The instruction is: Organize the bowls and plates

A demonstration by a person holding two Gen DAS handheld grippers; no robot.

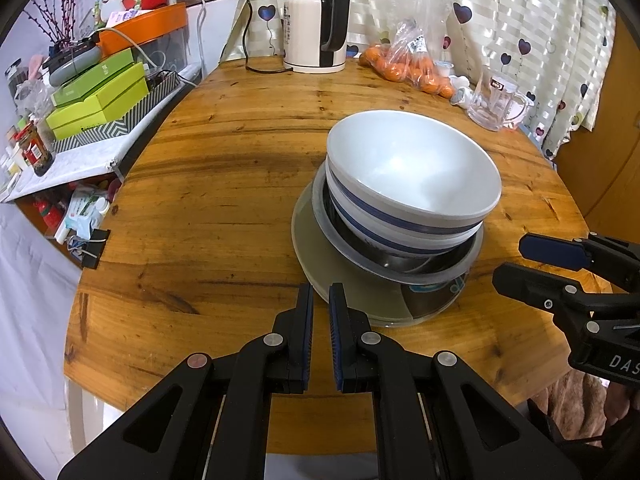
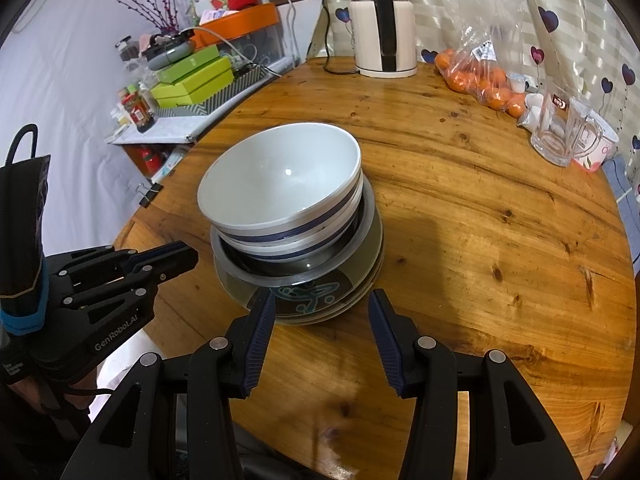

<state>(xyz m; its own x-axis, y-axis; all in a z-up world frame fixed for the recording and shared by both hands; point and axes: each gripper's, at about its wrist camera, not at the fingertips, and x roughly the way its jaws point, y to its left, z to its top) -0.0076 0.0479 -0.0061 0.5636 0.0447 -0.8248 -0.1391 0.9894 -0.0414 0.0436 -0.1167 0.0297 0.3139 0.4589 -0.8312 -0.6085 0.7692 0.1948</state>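
We count two white bowls with blue bands (image 1: 412, 184), nested in one steel basin (image 1: 400, 268) atop stacked plates (image 1: 348, 296), at the round wooden counter's (image 1: 200, 200) centre. At seven o'clock our left claw (image 1: 321, 296) hangs closed and empty; at five o'clock the right claw (image 2: 322, 300) stands open, empty.

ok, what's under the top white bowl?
The top white bowl nests in a second blue-banded bowl, inside a metal dish, on stacked plates with a teal pattern. The exact plate count and the dish interior are covered.
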